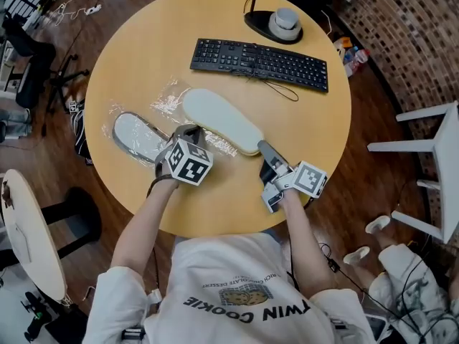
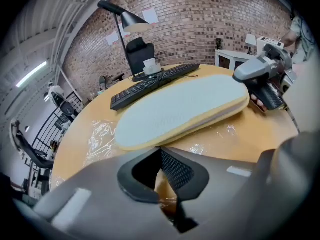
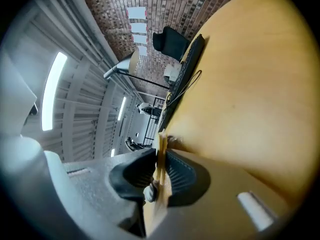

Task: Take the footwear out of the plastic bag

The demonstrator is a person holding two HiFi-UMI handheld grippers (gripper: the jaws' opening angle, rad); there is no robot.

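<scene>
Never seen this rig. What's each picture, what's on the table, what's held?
There is no robot here. A person holds a two-jaw tool in each hand, and the marker cubes are part of those tools. The head view looks down from the person's head. The two gripper views ride on the tools and look along their jaws. On the round table lie a keyboard, a lamp base, a clear plastic bag and two slippers. The left tool is shut on the plastic bag. The right tool is shut on the edge of the pale slipper. The second slipper looks to be inside the bag.
</scene>
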